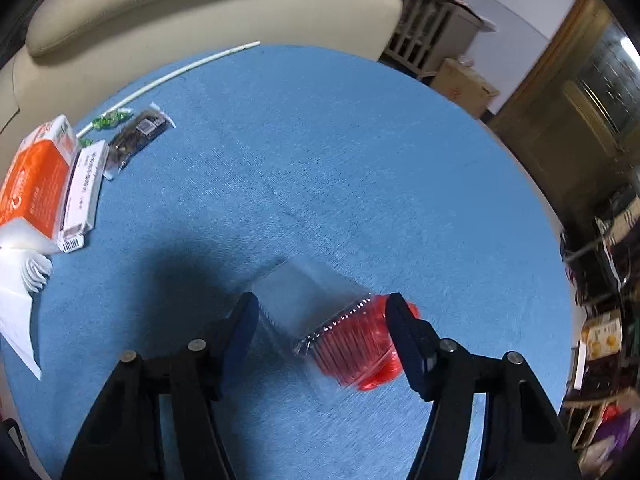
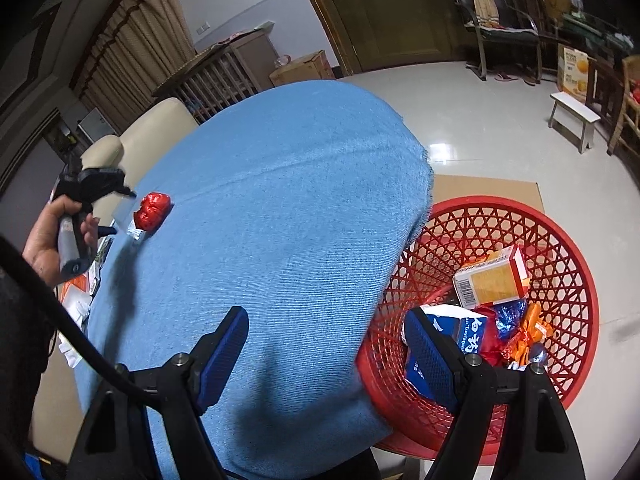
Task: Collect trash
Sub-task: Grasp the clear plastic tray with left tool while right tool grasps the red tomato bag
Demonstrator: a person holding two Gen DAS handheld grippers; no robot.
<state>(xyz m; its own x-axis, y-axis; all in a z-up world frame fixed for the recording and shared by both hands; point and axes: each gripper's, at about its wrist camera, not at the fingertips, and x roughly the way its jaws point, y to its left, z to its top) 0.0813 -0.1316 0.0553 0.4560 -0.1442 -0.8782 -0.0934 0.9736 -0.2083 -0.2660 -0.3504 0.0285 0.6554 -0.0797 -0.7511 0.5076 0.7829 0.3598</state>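
A crumpled wrapper (image 1: 352, 344), clear at one end and red at the other, lies on the blue tablecloth (image 1: 320, 160). It sits between the fingers of my left gripper (image 1: 324, 320), and both pads touch its sides. In the right wrist view a hand holds the left gripper (image 2: 118, 212) at the table's far left, with the red wrapper (image 2: 152, 210) sticking out beside it. My right gripper (image 2: 326, 344) stands open and holds nothing, hanging over the table's near edge beside the red mesh basket (image 2: 560, 240).
An orange box (image 1: 36, 184), a white box (image 1: 84, 192), a dark snack packet (image 1: 136, 136), green sweets (image 1: 110, 120) and white paper (image 1: 20, 280) lie at the table's left. The basket holds boxes (image 2: 492, 280) and wrappers. A beige sofa (image 1: 200, 8) stands behind the table.
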